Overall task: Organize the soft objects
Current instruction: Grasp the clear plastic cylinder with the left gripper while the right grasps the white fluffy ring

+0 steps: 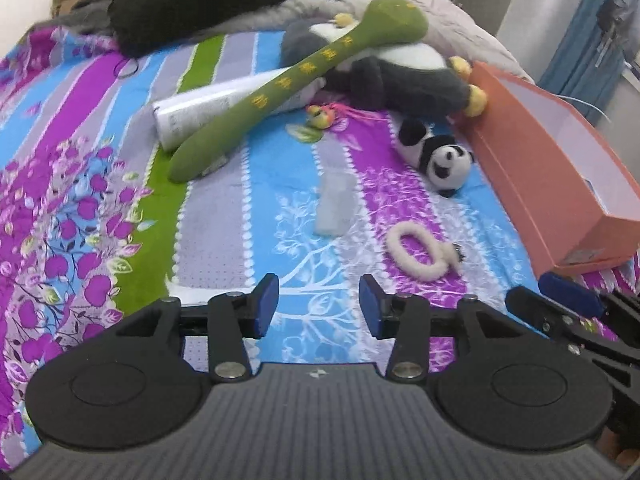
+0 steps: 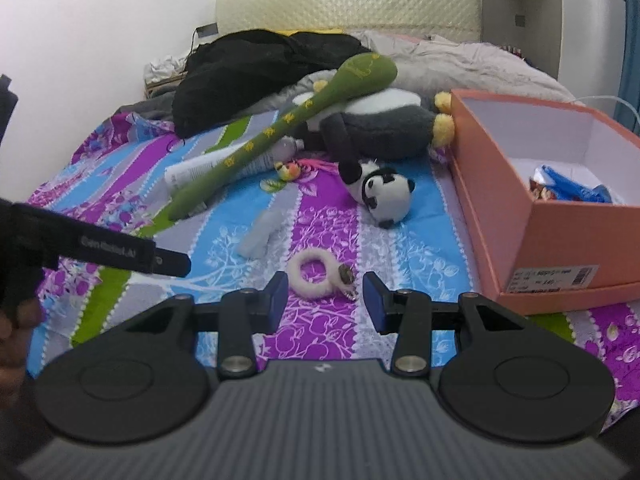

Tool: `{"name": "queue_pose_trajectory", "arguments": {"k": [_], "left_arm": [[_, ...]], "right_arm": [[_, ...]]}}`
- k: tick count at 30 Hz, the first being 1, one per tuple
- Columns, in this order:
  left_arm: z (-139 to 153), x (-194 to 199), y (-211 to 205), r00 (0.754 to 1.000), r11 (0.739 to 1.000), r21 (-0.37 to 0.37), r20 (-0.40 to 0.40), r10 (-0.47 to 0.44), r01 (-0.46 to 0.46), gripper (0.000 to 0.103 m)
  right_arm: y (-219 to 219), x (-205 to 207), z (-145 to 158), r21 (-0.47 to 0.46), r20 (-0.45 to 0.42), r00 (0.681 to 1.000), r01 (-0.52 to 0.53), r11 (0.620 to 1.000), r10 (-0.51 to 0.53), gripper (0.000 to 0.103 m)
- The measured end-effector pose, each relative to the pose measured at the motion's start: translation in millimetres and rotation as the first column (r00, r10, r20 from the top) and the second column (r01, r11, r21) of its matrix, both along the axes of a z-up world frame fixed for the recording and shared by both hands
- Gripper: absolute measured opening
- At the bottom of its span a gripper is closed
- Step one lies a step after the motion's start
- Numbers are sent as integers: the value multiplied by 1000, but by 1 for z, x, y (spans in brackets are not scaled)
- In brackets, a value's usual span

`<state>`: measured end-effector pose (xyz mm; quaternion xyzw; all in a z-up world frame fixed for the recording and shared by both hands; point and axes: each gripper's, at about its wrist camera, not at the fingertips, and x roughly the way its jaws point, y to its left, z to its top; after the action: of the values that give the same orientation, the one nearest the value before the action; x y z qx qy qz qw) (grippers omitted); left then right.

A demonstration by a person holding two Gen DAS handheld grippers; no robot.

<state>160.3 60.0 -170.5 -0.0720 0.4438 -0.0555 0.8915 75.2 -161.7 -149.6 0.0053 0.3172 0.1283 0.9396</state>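
I am holding my left claw [image 1: 319, 306] over the striped bedspread [image 1: 72, 184], its blue pads standing apart with nothing between them, only cloth showing in the gap. Going left to right from there: a long green plush [image 1: 280, 92] is lying slantwise across a white tube [image 1: 200, 110], its thick head resting on a big grey-and-white plush [image 1: 400, 76] further back. A clear bottle [image 1: 335, 204] is lying ahead of the left claw, apart from it. A small panda [image 1: 438, 152] is lying to the right of that, just beside the orange box [image 1: 532, 184]. A white fluffy ring [image 1: 416, 250] is lying ahead of the left claw and to its right, near but not touching.

My right claw [image 2: 325, 300] is also standing apart and holding nothing. In its own view the ring [image 2: 316, 274] is lying just past the fingertips, in line with the gap, not yet between the pads. The bottle [image 2: 260, 232] is sitting to the left of it, the panda [image 2: 380, 192] further back and to the right. The box [image 2: 560, 240] is standing open on the right, with a blue packet [image 2: 572, 190] inside. My left claw's finger [image 2: 132, 254] is reaching in from the left edge. A black garment [image 2: 256, 76] and a pale blanket [image 2: 460, 60] are heaped at the head of the bed.
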Motion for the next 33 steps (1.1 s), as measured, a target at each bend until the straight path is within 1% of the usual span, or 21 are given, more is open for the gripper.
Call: {"name": "queue_pose_trajectory", "arguments": {"k": [1,2,4,7,14,16,18,22,24,25,27,30,33], "left_arm": [[-4,3,3,1000,1000,-2,-4,9,-9,52],[-7,5,5,1000,1000,-5,-10,19,-19,54],[-16,12,10,999,999,-19,-32,38,-38,58],[-29,22,13,996,998,-35,-65,55,-57,59],[-43,57,6,994,996,-48,-78,72,-76,59],[-45,69,-1,994,996,-49,-89,64,-69,59],[-47,77,-7,995,997,-56,-88,43,-48,63],[-53,90,-23,995,999,-36,-95,10,-14,64],[-54,93,-30,996,999,-45,-90,-22,18,64],[-55,93,-32,996,999,-32,-84,-26,24,64],[-57,96,-35,996,1000,-1,-82,-23,23,64],[-58,104,-33,997,1000,10,-81,-1,2,64],[-58,111,-34,997,1000,24,-78,0,2,64]], "right_arm": [[2,2,-3,-6,3,1000,-8,1000,8,49],[3,3,-6,-10,5,1000,-15,1000,15,59],[5,6,-12,-15,8,1000,-30,999,30,68],[7,12,-19,-29,7,999,-49,998,49,68],[8,32,-35,-36,8,998,-60,998,60,68],[9,38,-39,-49,12,997,-71,996,72,68],[11,43,-45,-65,18,996,-86,994,87,68],[14,51,-55,-67,2,993,-117,991,117,68],[17,52,-60,-94,-1,992,-123,988,123,68],[19,53,-62,-110,-4,992,-125,986,125,68],[21,57,-67,-129,-10,992,-129,983,129,68],[24,63,-72,-144,-5,991,-130,981,130,68],[28,68,-74,-145,-2,987,-156,977,158,66]]}}
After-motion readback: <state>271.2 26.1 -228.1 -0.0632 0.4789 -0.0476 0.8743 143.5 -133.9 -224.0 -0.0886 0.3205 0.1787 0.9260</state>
